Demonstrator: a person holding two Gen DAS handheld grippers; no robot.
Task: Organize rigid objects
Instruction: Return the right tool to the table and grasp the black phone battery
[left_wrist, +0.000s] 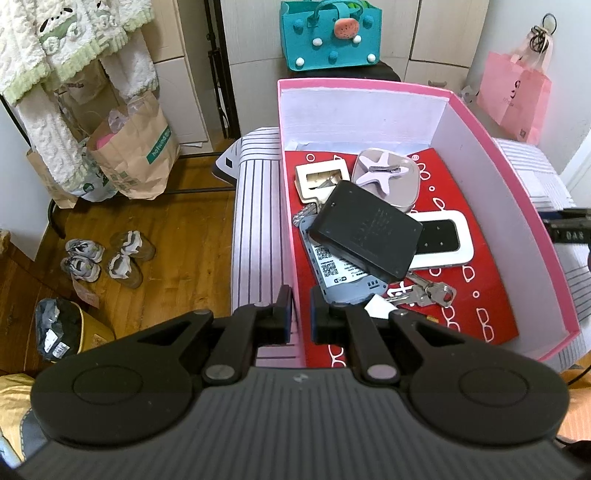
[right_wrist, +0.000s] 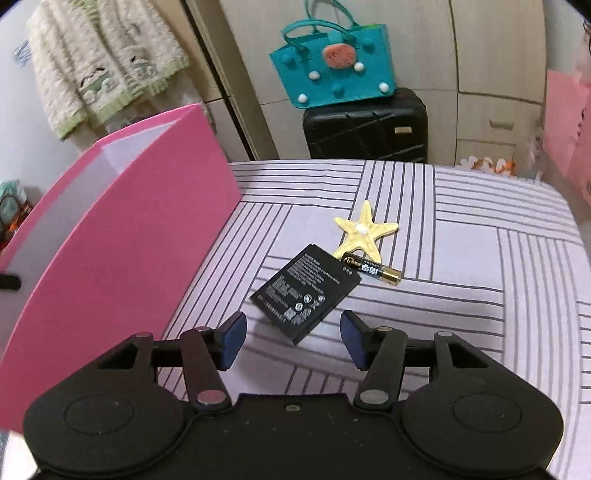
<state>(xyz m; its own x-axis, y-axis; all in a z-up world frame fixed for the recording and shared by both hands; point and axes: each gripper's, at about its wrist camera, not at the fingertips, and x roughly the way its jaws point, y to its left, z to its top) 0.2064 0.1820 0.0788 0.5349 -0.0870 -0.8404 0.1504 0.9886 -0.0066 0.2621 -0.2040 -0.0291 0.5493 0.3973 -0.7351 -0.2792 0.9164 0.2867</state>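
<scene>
Left wrist view: left gripper (left_wrist: 301, 314) fingers pinched narrow on the near wall of the pink box (left_wrist: 517, 192), one finger outside, one inside, steadying it; inside the box, a black battery pack (left_wrist: 365, 229) lies on top of a grey device with QR labels (left_wrist: 340, 273), keys (left_wrist: 428, 293) just beside it toward the near wall, a white-framed device (left_wrist: 448, 240) beside it, a case with a pale starfish clip (left_wrist: 388, 175) toward the far wall; right gripper tip just shows past the box's right wall.

Right wrist view: right gripper (right_wrist: 293, 338) fingers wide, nothing between them; flat phone battery (right_wrist: 306, 293) lies on the striped bed cover (right_wrist: 480, 229) right of the pink box, just ahead of the fingers and roughly centred between them; its long axis runs diagonally, near corner pointing at the gap; AA battery (right_wrist: 373, 271) touches its far corner; yellow starfish (right_wrist: 364, 232) just beyond that.

Judgement: right hand is the nearer one; likely needs a wrist roll to square the fingers across the battery's short sides.
</scene>
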